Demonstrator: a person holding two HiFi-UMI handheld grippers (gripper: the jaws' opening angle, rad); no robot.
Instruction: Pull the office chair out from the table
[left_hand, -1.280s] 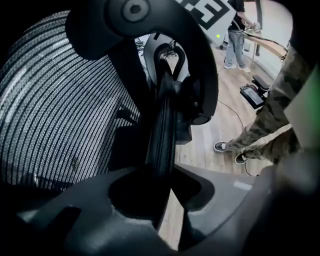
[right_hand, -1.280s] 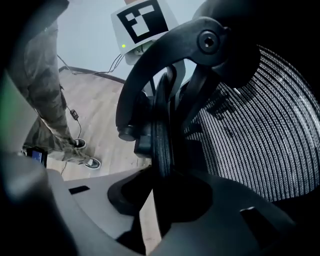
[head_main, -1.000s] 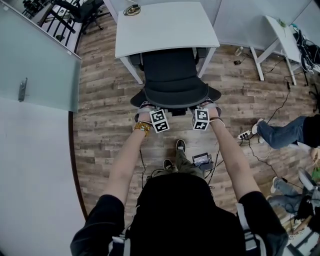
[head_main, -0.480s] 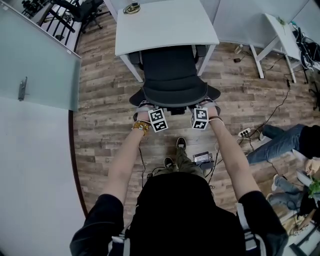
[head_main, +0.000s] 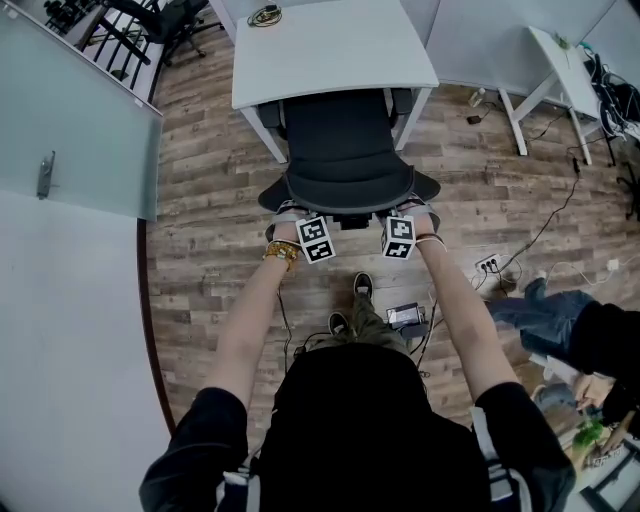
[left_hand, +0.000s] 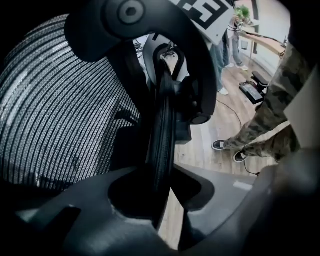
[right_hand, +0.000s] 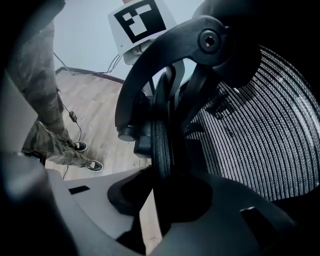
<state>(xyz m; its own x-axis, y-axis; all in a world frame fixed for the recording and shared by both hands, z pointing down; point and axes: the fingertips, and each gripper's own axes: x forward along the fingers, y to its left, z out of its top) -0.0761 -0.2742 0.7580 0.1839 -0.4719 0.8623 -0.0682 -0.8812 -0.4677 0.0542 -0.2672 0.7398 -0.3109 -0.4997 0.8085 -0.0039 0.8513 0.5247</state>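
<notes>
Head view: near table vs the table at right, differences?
The near table is square to view, office chair partly under it; the right table is angled, no chair. The near table bears a coiled cable; the right table holds a few small items. Both white.

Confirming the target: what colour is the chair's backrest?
Black mesh backrest, best in the left gripper view.

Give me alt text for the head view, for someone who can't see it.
Seen from above, a person clamps the left gripper and right gripper on the top edge of a black office chair pushed in under a white table. Wooden floor lies around them, and a bystander's legs show at right.
</notes>
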